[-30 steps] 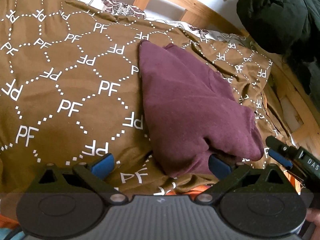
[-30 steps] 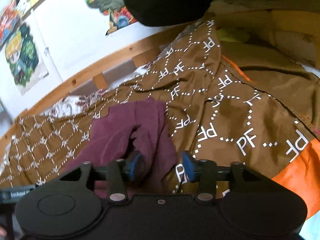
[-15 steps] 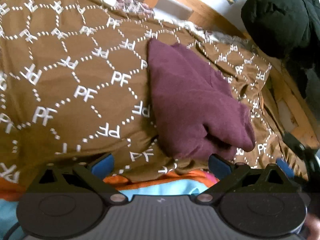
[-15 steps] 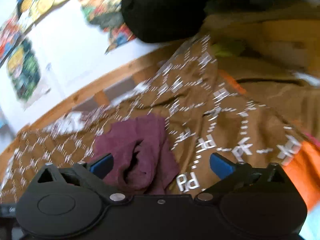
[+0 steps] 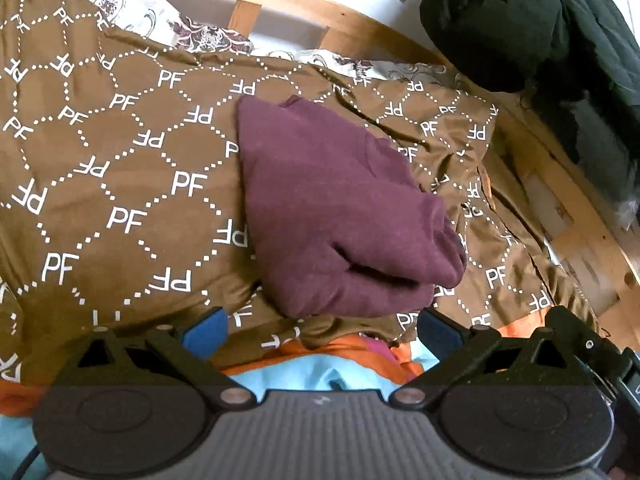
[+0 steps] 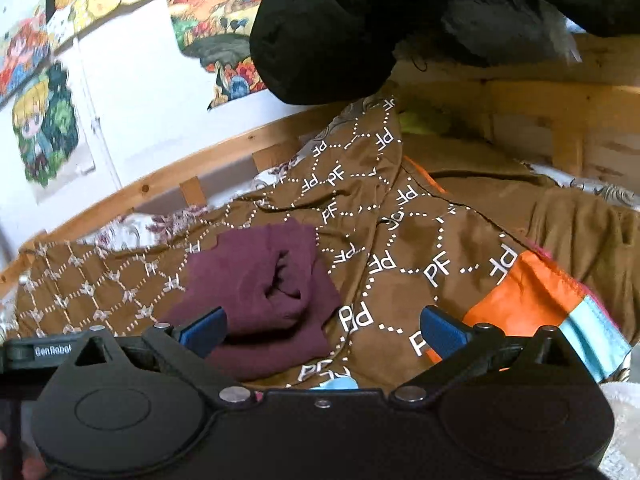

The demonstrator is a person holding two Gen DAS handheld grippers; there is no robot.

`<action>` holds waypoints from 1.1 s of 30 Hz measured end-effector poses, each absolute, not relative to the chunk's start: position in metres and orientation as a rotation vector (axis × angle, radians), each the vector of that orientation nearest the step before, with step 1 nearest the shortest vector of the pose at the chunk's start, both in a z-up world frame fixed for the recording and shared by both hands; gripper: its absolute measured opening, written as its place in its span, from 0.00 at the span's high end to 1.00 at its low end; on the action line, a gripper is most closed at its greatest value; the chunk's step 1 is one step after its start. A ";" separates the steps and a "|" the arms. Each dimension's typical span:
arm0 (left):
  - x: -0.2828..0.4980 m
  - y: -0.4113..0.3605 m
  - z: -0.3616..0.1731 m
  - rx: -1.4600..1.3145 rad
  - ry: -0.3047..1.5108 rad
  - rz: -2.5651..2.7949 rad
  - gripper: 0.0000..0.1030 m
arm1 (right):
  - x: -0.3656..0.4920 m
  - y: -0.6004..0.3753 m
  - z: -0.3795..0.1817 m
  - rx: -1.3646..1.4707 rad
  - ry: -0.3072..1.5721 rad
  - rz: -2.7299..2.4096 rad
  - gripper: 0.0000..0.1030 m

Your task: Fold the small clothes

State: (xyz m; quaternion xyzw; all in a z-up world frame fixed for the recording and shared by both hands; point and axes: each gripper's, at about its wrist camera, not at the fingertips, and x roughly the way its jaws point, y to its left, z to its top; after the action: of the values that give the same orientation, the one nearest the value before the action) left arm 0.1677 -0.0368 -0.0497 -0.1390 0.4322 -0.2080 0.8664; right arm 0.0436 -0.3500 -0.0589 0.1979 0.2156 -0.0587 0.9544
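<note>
Now both tools are off the cloth, and that is the change that matters: a second ago our right gripper (image 6: 322, 330) was pinched on the near edge of the garment (image 5: 336, 216), half a second ago it had sprung apart, and now it hangs back with its blue pads wide and nothing between them. Starting at the left, our left gripper (image 5: 320, 330) is likewise spread and holding nothing, drawn back to the near edge of the quilt (image 5: 120, 168) so that the orange and blue bedding shows under it. Further right, the garment lies by itself on the quilt as a compact maroon bundle, just beyond the left tool's pads and untouched by them. From the right wrist view its near end looks bunched, with an open tuck (not a crisp edge). We judge the fold on this piece to be done or nearly so; a tidy-up of that loose end may be wanted. At far right, a black coat (image 6: 328, 32) hangs over the bed frame (image 5: 580, 232).
</note>
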 end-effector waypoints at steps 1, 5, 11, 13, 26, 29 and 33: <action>0.167 -0.036 -0.049 -0.289 0.901 -0.434 0.01 | 0.043 -0.353 -0.061 0.418 0.432 -0.118 0.00; 0.166 -0.033 -0.048 -0.285 0.887 -0.431 0.01 | 0.044 -0.358 -0.065 0.464 0.442 -0.148 0.00; 0.167 -0.029 -0.042 -0.295 0.844 -0.421 0.01 | 0.048 -0.354 -0.067 0.445 0.457 -0.135 0.00; 0.169 -0.026 -0.040 -0.302 0.827 -0.413 0.01 | 0.051 -0.352 -0.068 0.438 0.465 -0.127 0.00; 0.196 -0.027 -0.043 -0.336 0.758 -0.367 0.01 | 0.066 -0.349 -0.075 0.443 0.506 -0.076 0.00; 0.206 -0.028 -0.049 -0.359 0.769 -0.367 0.01 | 0.070 -0.349 -0.076 0.450 0.515 -0.068 0.00; 0.219 -0.027 -0.063 -0.382 0.821 -0.347 0.01 | 0.077 -0.350 -0.080 0.475 0.534 -0.047 0.00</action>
State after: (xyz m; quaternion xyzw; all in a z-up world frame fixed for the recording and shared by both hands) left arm 0.2193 -0.0268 -0.0631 -0.1838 0.3944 -0.1666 0.8848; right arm 0.0774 -0.3504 -0.0802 0.2326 0.2613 -0.0229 0.9365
